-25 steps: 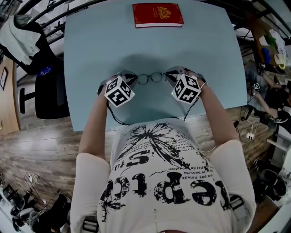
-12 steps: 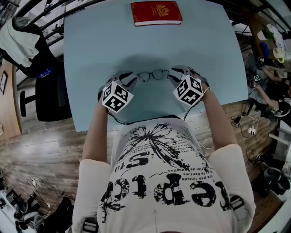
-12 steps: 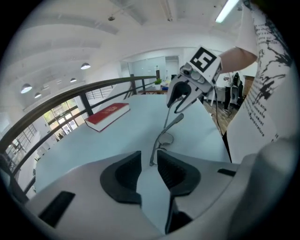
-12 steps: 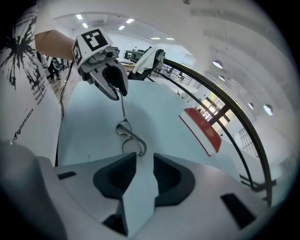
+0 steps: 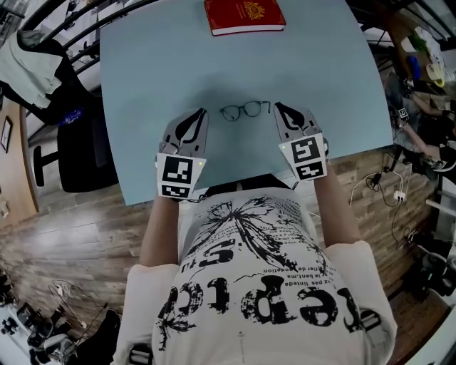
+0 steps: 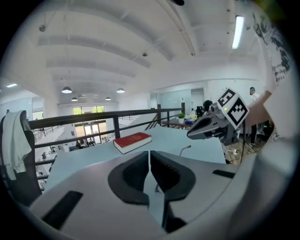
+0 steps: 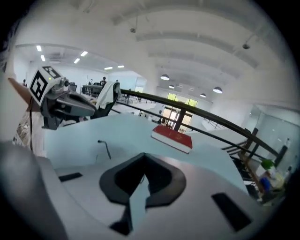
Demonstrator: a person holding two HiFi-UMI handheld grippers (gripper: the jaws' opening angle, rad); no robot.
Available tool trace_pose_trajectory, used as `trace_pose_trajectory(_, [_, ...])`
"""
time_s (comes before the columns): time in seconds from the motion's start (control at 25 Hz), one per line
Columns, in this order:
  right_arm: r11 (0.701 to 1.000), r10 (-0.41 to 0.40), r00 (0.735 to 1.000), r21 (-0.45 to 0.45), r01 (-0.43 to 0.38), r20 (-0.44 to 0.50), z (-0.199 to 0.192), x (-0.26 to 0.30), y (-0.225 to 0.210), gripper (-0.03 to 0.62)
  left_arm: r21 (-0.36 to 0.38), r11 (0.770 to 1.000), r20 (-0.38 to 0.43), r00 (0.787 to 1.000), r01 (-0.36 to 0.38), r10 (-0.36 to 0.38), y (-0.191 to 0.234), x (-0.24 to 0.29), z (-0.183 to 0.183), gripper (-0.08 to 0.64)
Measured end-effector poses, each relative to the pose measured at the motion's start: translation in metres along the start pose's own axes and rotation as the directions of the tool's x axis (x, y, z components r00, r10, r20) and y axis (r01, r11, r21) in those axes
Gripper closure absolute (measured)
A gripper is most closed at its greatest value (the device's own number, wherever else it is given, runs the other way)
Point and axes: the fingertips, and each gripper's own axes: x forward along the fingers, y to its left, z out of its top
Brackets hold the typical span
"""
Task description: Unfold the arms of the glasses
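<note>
The left gripper [image 5: 201, 112] hangs over the desk [image 5: 142, 64] toward its near edge, jaws clenched on nothing. Just right of it, the glasses [image 5: 246, 109] rest on the desk, midway along that edge. Beside them is the right gripper [image 5: 277, 106], whose jaws have just closed, empty. A red book [image 5: 244, 16] lies at the far edge.

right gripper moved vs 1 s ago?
Yes. The right gripper has backed away from the glasses toward the near edge of the table and is now clear of the frame. Its jaws have just been closing, with nothing between them.
</note>
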Motion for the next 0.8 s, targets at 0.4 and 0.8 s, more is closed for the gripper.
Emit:
trace_pose_trajectory(0.4, [1.000, -0.013, 0.929, 0.022, 0.006, 0.369, 0.088, -0.047, -0.021, 0.583, -0.002, 0.986, 0.293, 0.943, -0.165, 0.158, -0.004, -0.041, 0.095, 0.537])
trace_pose_trajectory(0.8, [1.000, 0.021, 0.903, 0.013, -0.029, 0.429, 0.098, -0.052, -0.033, 0.584, 0.009, 0.967, 0.324, 0.916, -0.253, 0.236, -0.004, -0.042, 0.118, 0.538])
